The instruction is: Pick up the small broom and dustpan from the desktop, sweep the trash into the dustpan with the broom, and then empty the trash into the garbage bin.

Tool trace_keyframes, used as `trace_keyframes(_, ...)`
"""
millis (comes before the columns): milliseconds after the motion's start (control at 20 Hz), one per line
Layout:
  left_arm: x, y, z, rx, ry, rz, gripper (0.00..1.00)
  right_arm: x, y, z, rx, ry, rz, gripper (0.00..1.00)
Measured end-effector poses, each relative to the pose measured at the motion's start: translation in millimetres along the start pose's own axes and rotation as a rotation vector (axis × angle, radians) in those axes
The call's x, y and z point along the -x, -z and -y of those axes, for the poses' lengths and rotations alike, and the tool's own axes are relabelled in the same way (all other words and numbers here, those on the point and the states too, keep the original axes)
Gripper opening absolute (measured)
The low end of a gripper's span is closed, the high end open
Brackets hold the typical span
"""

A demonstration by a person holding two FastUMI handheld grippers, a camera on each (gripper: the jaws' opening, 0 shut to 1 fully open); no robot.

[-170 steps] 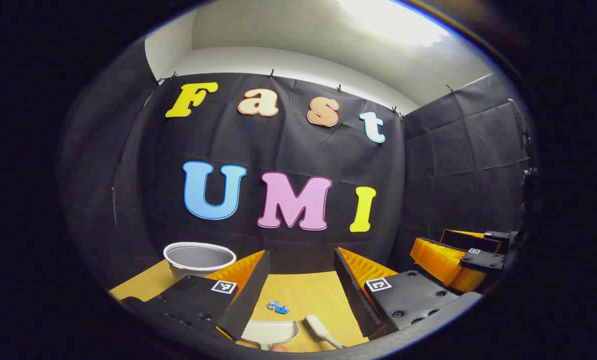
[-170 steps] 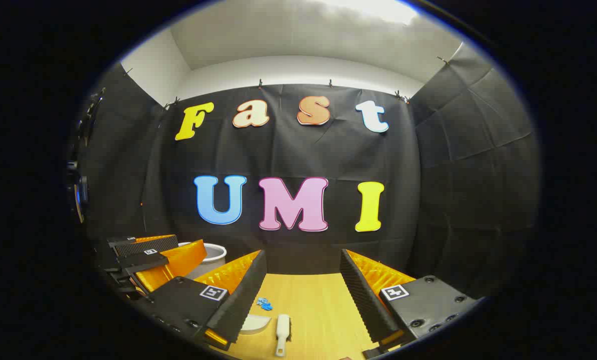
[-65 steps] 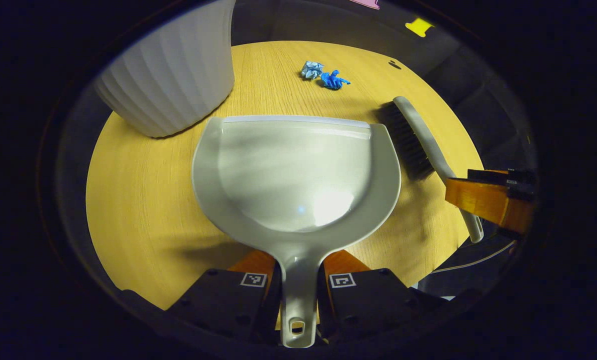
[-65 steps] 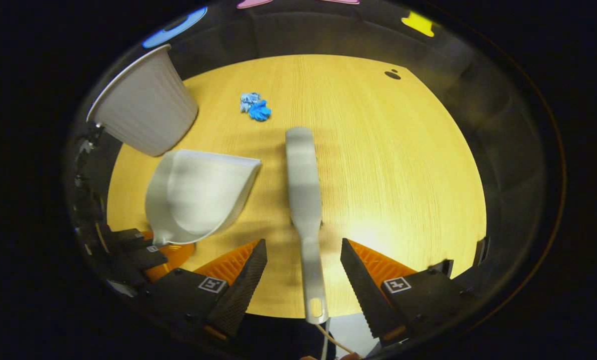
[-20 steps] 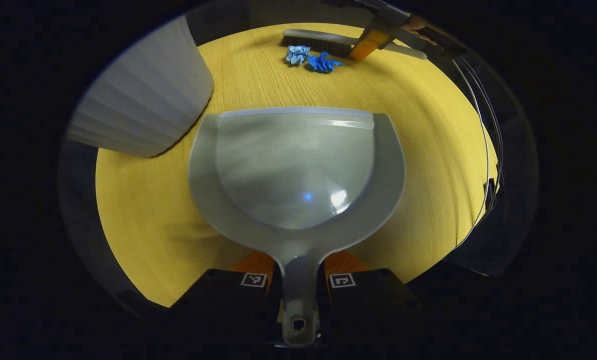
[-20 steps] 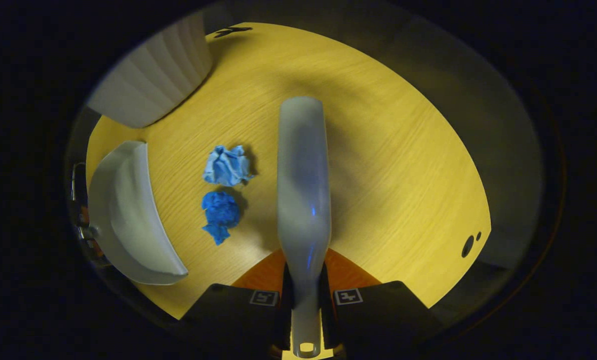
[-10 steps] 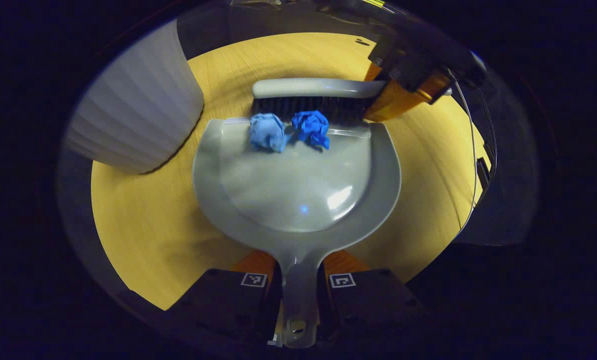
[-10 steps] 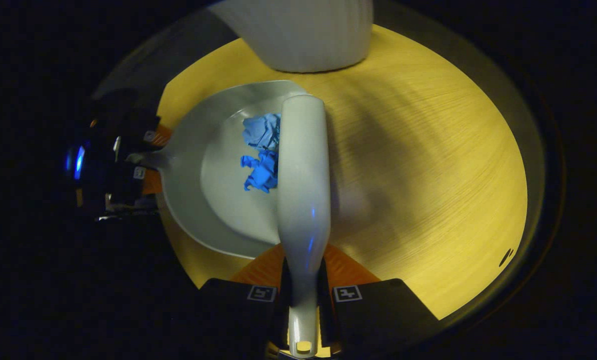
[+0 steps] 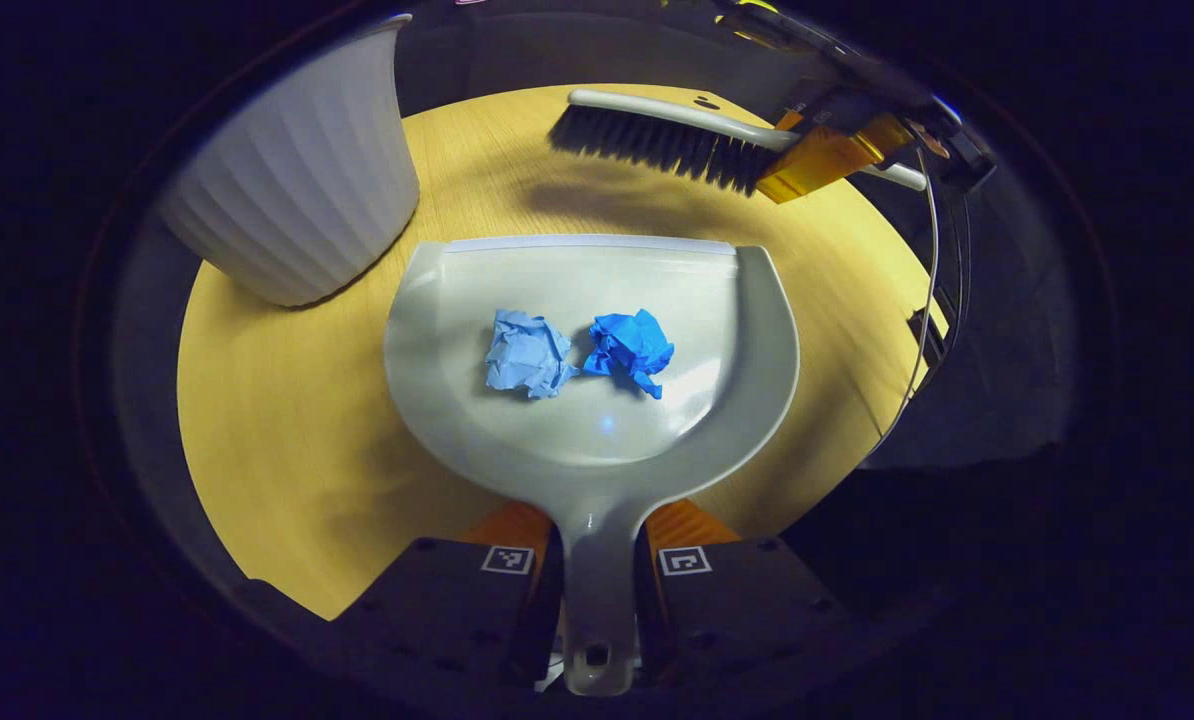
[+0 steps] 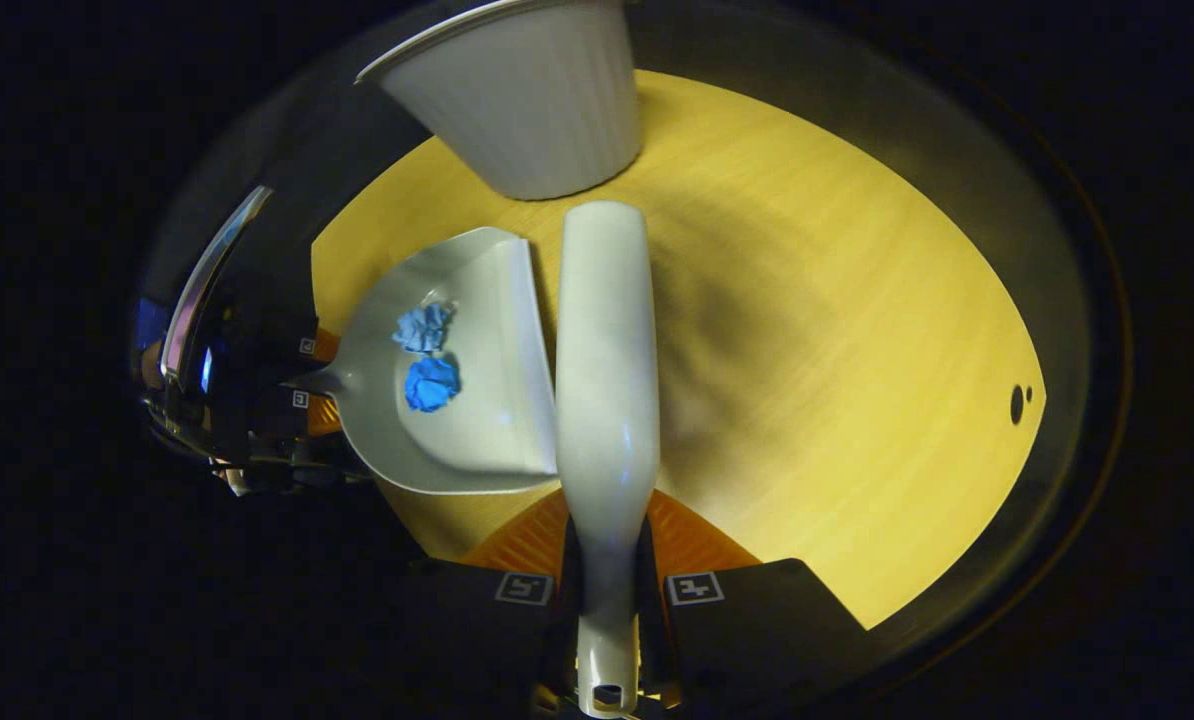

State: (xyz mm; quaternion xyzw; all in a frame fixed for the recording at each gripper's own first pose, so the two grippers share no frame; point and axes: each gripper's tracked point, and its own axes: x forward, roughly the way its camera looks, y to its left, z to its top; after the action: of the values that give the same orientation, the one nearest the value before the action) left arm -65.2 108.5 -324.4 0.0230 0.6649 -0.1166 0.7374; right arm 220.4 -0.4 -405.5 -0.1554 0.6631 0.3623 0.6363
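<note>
The left gripper [image 9: 599, 565] was clamped on the handle of the dustpan [image 9: 597, 440], which lay on the wooden desktop [image 9: 277, 430] with two blue paper balls [image 9: 577, 352] inside. The right gripper [image 10: 607, 590] was closed on the broom [image 10: 605, 370] handle, holding it beyond the pan's front edge, near the white garbage bin [image 9: 297, 200].

Your right gripper [image 10: 607, 590] clamps the broom [image 10: 605, 350] handle — beside it the dustpan [image 10: 487, 420] holds two blue paper wads [image 10: 427, 355], with the bin [image 10: 527, 100] beyond on the table [image 10: 837, 350].
</note>
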Motion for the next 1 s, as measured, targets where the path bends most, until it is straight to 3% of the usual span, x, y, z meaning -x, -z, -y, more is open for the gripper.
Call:
trace_keyframes(100, 30.5, 1.1, 7.6, -0.005, 0.031, 0.026, 0.29, -16.9, 12.5, 17.1, -0.052, 0.047, 0.022, 0.27)
trace_keyframes(250, 86.1, 0.9, 15.4, -0.049, 0.005, 0.098, 0.29, -62.8, 53.7, 35.6, -0.098, 0.126, 0.043, 0.27)
trace_keyframes(400, 150.1, -8.5, 31.6, -0.033, 0.039, 0.193, 0.29, -108.8, 89.0, 25.9, -0.163, 0.082, 0.066, 0.27)
trace_keyframes(650, 242.0, -39.6, 6.1, 0.07, -0.047, 0.274, 0.29, -115.8, 96.2, 36.7, -0.188, 0.023, 0.145, 0.27)
trace_keyframes(800, 263.6, -59.3, -23.4, 0.149, -0.12, 0.319, 0.29, -115.9, 98.5, 37.0, -0.258, -0.043, 0.189, 0.27)
trace_keyframes(1000, 268.7, -88.6, -92.7, 0.196, -0.255, 0.284, 0.29, -118.7, 100.6, 36.3, -0.349, -0.083, 0.243, 0.27)
